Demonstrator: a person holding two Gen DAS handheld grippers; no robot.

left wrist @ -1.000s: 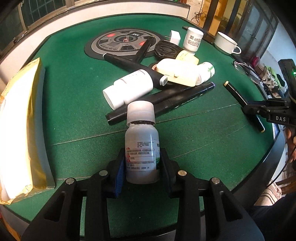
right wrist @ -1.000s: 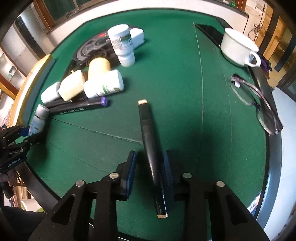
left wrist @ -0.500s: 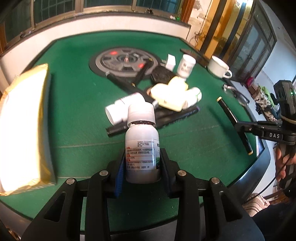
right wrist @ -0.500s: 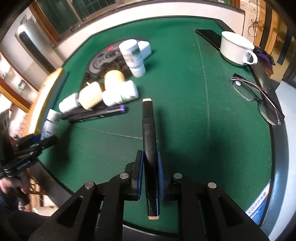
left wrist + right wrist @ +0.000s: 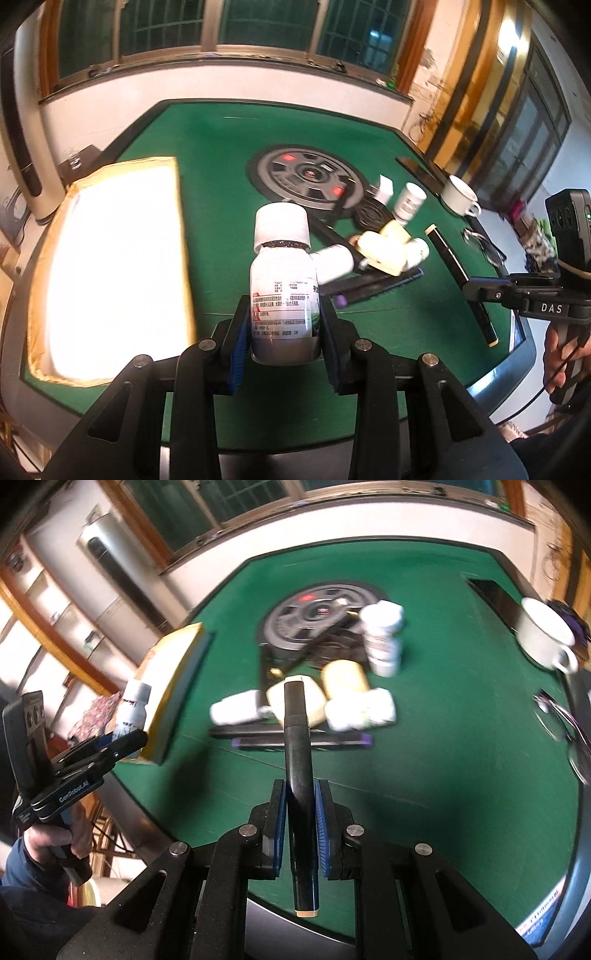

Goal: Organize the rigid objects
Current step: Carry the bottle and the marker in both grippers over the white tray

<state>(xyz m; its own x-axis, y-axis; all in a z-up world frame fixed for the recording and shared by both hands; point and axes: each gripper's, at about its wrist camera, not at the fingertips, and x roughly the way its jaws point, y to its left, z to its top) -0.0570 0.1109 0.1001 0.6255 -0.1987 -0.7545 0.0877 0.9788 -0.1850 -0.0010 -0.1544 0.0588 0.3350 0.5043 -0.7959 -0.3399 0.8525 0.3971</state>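
Observation:
My left gripper point(image 5: 282, 328) is shut on a white medicine bottle point(image 5: 282, 280) with a white cap and printed label, held upright above the green table's near edge. My right gripper point(image 5: 300, 821) is shut on a black marker point(image 5: 297, 768) with cream ends, lifted off the table. The marker also shows in the left wrist view point(image 5: 458, 273), and the bottle in the right wrist view point(image 5: 131, 709). A pile of white and cream bottles point(image 5: 384, 245) and two dark pens point(image 5: 299, 740) lies mid-table.
A gold-edged open box point(image 5: 110, 266) sits at the table's left. A round black and grey disc point(image 5: 308, 177), an upright white bottle point(image 5: 408, 199), a white cup point(image 5: 460, 195), glasses point(image 5: 565, 723) and a phone point(image 5: 495, 594) lie farther back and right.
Both grippers have risen and pulled back from the table, carrying the bottle and the marker. The right gripper closed on the marker, which lay on the felt a second ago.

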